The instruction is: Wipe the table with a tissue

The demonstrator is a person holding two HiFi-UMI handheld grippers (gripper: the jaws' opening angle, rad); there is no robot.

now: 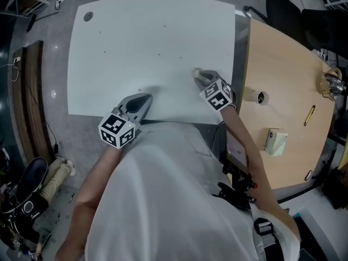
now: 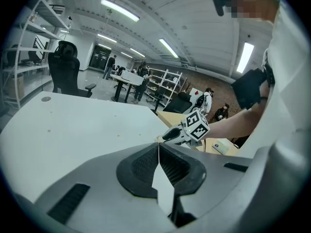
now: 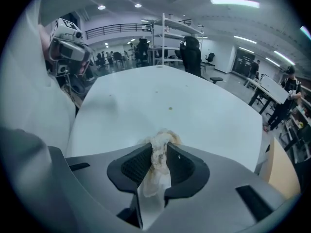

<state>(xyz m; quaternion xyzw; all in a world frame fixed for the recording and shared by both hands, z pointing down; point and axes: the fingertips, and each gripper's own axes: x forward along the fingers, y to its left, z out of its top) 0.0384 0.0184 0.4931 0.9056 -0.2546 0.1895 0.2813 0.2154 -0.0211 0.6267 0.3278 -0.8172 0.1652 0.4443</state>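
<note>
— White table (image 1: 152, 37) first: how much of it is wiped?

— Hard to call. I'm working at the near edge, toward its right side. The wide far half looks like ground I have yet to cover, so I'd judge the wiping under way and well short of done.

— And your grippers?

— My right gripper (image 1: 199, 76) is clamped on the tissue (image 3: 159, 144) and tilted down at the tabletop. I can't tell whether the tissue is touching the table. My left gripper (image 2: 158, 148) has its jaws pressed together on nothing, hovering over the near edge.

— What does one view give that another doesn't?

— The head view shows the whole top and both grippers, but there the tissue is only a pale dab. The right gripper view shows it crumpled, faintly yellowed, squeezed between the pads (image 3: 138, 166). Both views show small specks (image 1: 159, 54) left mid-table.
</note>
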